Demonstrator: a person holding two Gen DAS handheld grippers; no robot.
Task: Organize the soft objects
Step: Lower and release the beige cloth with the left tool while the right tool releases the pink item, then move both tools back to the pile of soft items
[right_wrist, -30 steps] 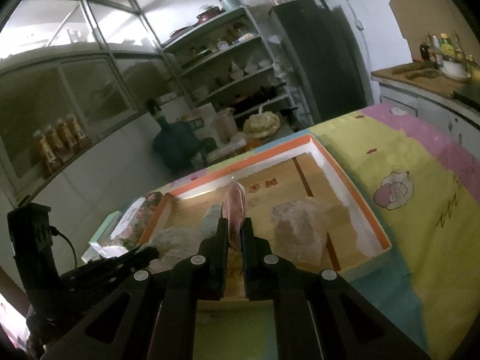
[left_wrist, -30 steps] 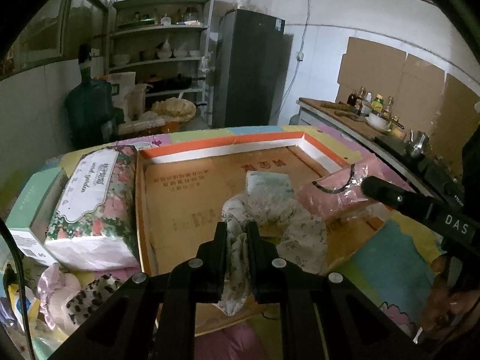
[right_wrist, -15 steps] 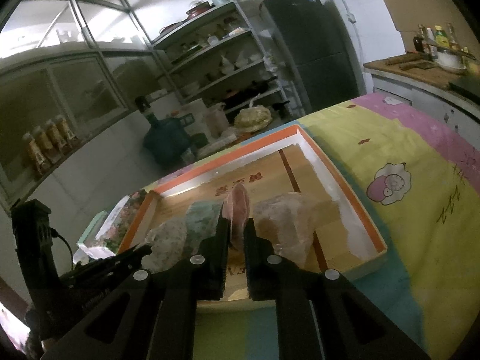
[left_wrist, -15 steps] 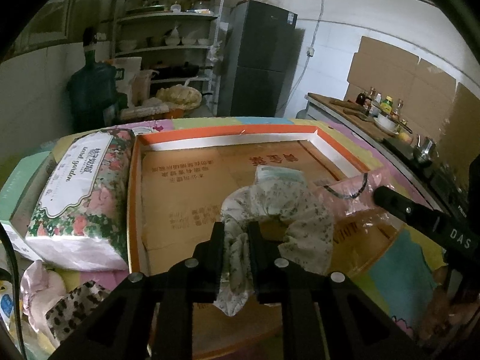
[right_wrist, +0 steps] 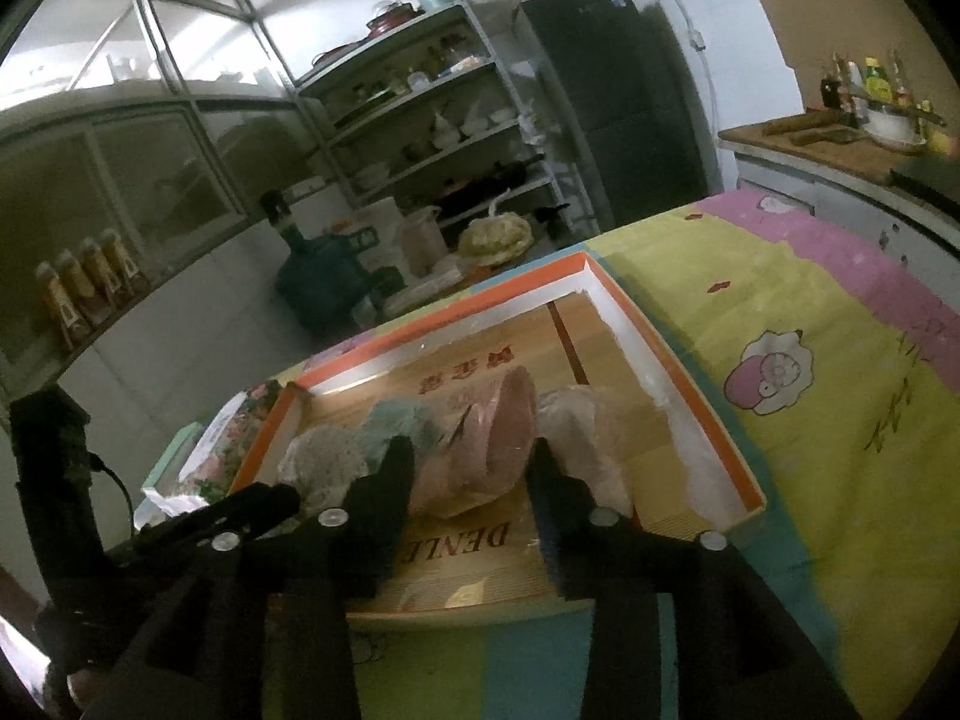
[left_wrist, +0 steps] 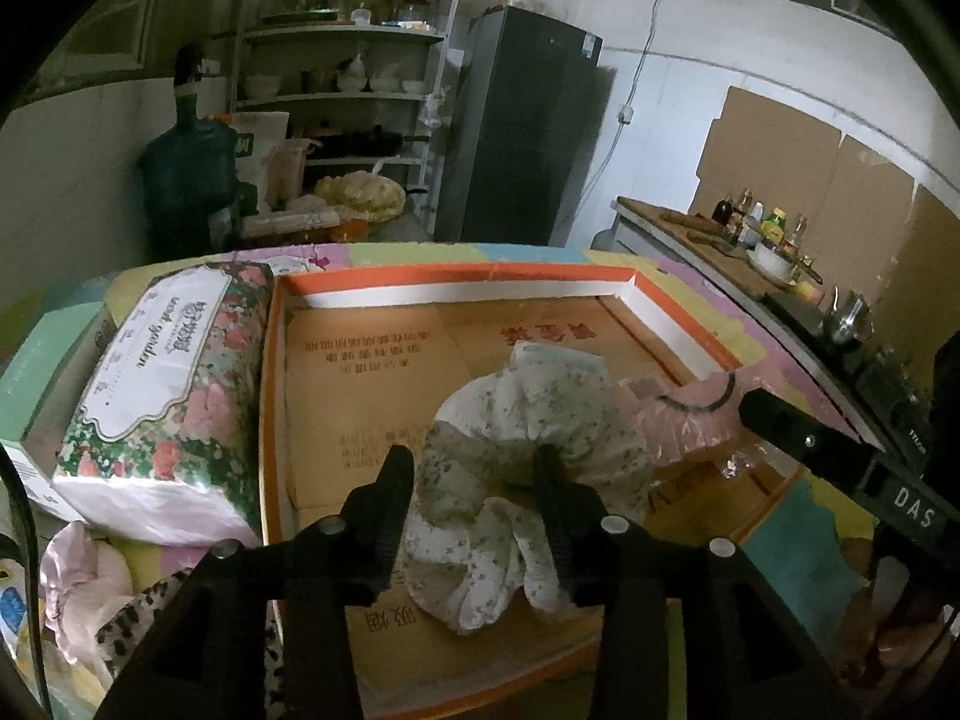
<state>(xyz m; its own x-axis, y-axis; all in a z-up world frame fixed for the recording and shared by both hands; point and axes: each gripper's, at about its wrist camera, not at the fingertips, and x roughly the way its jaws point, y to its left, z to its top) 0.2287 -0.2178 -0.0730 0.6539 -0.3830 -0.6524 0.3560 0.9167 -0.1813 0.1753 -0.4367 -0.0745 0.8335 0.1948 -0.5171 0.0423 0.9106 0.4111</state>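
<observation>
A shallow cardboard box (left_wrist: pixel 456 294) with orange rim lies on the table. My left gripper (left_wrist: pixel 474 480) is open, its fingers either side of a white floral cloth (left_wrist: pixel 522 420) that rests in the box. My right gripper (right_wrist: pixel 471 468) is open around a pink soft item in clear plastic (right_wrist: pixel 498 432), which lies in the box (right_wrist: pixel 678 372). A bluish soft item (right_wrist: pixel 396 426) and a pale plastic-wrapped item (right_wrist: pixel 582 420) lie beside it. The right gripper's body (left_wrist: pixel 840 462) shows at the right of the left wrist view.
A floral tissue pack (left_wrist: pixel 168 390) and a green box (left_wrist: pixel 42 372) lie left of the cardboard box. Pink and leopard-print soft items (left_wrist: pixel 102 600) lie at the near left. A colourful cloth (right_wrist: pixel 810 372) covers the table. Shelves, a fridge and a counter stand behind.
Both grippers have opened. The floral cloth and the pink item, held pinched before, now lie released in the box. Both grippers have moved closer to the box.
</observation>
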